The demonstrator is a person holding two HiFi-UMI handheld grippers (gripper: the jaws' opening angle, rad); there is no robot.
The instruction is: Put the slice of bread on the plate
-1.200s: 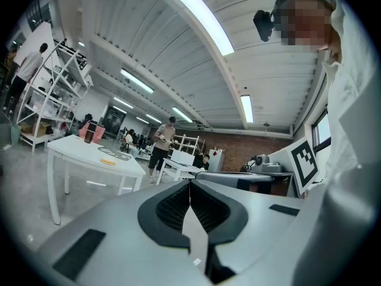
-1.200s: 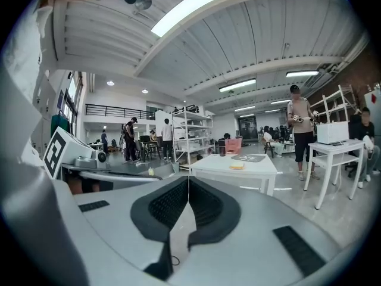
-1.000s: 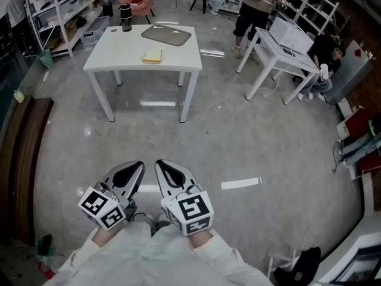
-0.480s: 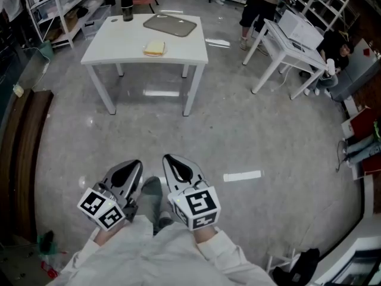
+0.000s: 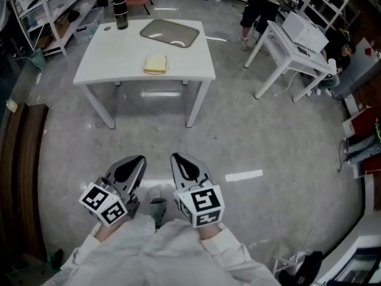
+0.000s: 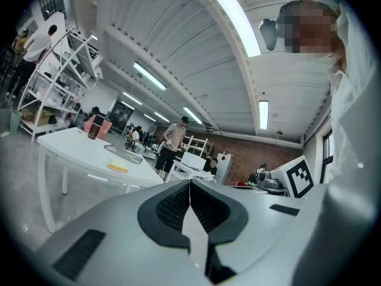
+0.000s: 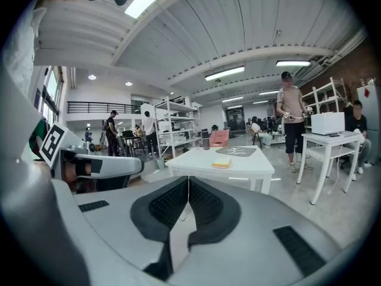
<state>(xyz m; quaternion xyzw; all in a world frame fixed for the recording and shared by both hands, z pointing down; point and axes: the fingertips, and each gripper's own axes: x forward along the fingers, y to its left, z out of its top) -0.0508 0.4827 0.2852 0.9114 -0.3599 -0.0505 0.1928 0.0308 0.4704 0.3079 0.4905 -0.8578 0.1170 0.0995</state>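
A slice of bread [image 5: 156, 64] lies near the front middle of a white table [image 5: 107, 58] far ahead of me. Behind it on the table lies a flat grey plate [image 5: 170, 33]. Both grippers are held low over the floor, well short of the table, side by side. My left gripper [image 5: 138, 159] is shut and empty, and so is my right gripper [image 5: 177, 158]. In the left gripper view the bread [image 6: 118, 167] shows small beyond the shut left gripper [image 6: 190, 186]. The right gripper view shows the bread [image 7: 222, 162] ahead of the right gripper [image 7: 188, 183].
A dark tumbler [image 5: 121, 12] stands at the table's back left corner. A second white table [image 5: 292, 46] with a white box stands to the right, with a person [image 5: 259, 5] beside it. Shelving [image 5: 41, 11] lines the left. A white strip [image 5: 244, 175] lies on the concrete floor.
The white table has come nearer and lower in the head view as I walk toward it. Both grippers stay shut, side by side in front of me.
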